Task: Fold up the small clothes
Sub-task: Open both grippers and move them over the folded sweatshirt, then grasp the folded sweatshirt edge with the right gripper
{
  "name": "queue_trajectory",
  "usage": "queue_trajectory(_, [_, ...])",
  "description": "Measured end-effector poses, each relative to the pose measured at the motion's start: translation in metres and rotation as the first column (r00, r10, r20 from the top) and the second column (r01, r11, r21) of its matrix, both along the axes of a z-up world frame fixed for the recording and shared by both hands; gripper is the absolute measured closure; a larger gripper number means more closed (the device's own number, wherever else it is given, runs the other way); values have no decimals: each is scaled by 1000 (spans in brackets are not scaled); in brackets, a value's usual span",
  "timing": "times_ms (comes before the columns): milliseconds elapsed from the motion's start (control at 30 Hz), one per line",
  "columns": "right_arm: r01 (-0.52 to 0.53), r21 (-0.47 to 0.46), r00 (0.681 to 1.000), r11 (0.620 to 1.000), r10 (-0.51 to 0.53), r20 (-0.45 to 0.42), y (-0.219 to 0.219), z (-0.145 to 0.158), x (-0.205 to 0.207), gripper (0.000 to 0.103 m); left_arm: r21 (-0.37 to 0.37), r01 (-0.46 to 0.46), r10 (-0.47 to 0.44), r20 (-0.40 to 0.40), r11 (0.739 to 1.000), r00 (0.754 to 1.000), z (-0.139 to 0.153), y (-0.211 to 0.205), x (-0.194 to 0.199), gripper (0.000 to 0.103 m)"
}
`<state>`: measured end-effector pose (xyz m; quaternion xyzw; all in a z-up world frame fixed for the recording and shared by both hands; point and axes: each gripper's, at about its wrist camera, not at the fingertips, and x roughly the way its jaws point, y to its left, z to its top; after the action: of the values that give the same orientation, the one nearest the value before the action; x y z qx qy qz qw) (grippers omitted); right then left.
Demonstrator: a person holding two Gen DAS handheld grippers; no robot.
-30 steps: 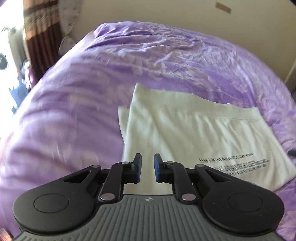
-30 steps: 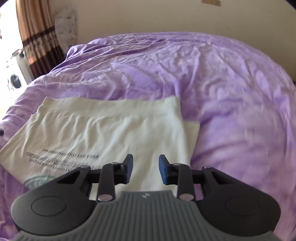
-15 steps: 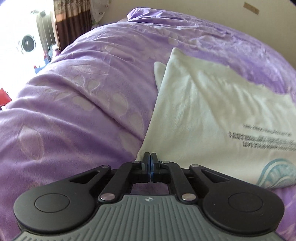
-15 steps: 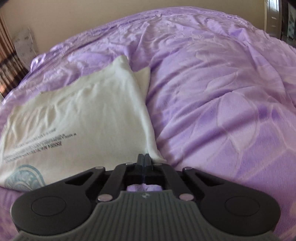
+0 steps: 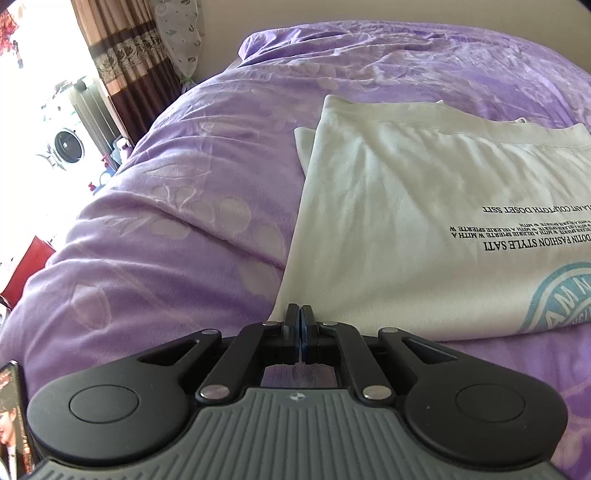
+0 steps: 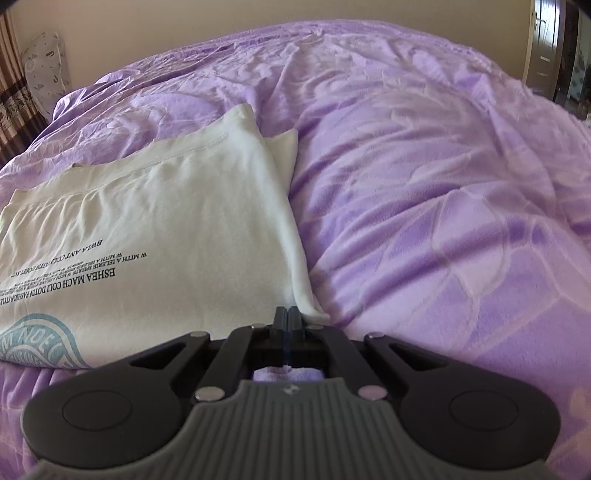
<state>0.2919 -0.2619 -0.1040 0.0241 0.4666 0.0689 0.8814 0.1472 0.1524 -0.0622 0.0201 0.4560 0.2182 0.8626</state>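
A white T-shirt [image 5: 406, 206], partly folded, lies flat on the purple bedspread [image 5: 184, 206], with black lettering and a teal round print near its front edge. My left gripper [image 5: 300, 314] is shut, its pads pinching the shirt's near left corner. In the right wrist view the same T-shirt [image 6: 166, 221] lies to the left, and my right gripper [image 6: 288, 314] is shut on its near right corner. The cloth right under both sets of tips is hidden by the fingers.
The bedspread [image 6: 424, 184] is rumpled and slopes off to all sides. A brown curtain [image 5: 125, 62], a patterned pillow [image 5: 181, 33] and a white appliance [image 5: 66, 144] stand at the far left. A phone [image 5: 11, 417] shows at the left view's bottom edge.
Both grippers have come down to the shirt's near corners and their jaws, open a second ago, have shut there. In the last half second the left view drew back slightly; the right barely moved.
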Motion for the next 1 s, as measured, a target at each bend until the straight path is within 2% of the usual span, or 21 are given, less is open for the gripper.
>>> queue_trajectory(100, [3, -7, 1000, 1000, -3, 19, 1, 8, -3, 103, 30, -3, 2, 7, 1000, 1000, 10, -3, 1, 94])
queue_trajectory(133, [10, 5, 1000, 1000, -10, 21, 0, 11, -3, 103, 65, -12, 11, 12, 998, 1000, 14, -5, 2, 84])
queue_trajectory(167, [16, 21, 1000, 1000, -17, 24, -2, 15, -3, 103, 98, -11, 9, 21, 995, 1000, 17, -7, 2, 81])
queue_trajectory(233, [17, 39, 999, 999, -19, 42, -3, 23, -2, 103, 112, 0, -4, 37, 994, 999, 24, -8, 5, 81])
queue_trajectory(333, [-2, 78, 997, 997, -4, 78, -2, 34, 1, 75, 39, 27, -29, 65, 999, 997, 33, -7, 14, 79])
queue_trajectory(400, [-14, 99, 996, 995, 5, 87, -1, 38, 8, 67, 17, 50, -51, 79, 999, 996, 37, -11, 22, 78])
queue_trajectory(467, [-21, 102, 995, 995, 11, 98, 1, 42, 18, 52, -14, 80, -78, 88, 997, 993, 40, -17, 32, 77])
queue_trajectory(567, [-35, 155, 995, 987, 19, 98, -3, 44, 38, 43, -74, 143, -135, 103, 987, 986, 42, -29, 47, 73])
queue_trajectory(633, [-34, 194, 997, 980, 21, 72, -6, 41, 53, 38, -126, 196, -180, 126, 972, 975, 41, -36, 59, 72])
queue_trajectory(767, [-11, 289, 1000, 957, 13, -3, -16, 26, 83, 38, -216, 260, -228, 160, 941, 960, 35, -46, 88, 72])
queue_trajectory(900, [18, 368, 999, 930, -2, -44, -25, 9, 112, 37, -303, 292, -256, 154, 907, 954, 21, -54, 124, 72])
queue_trajectory(1000, [30, 420, 998, 907, -1, -69, -29, -5, 133, 37, -327, 305, -273, 140, 894, 952, 8, -57, 150, 72])
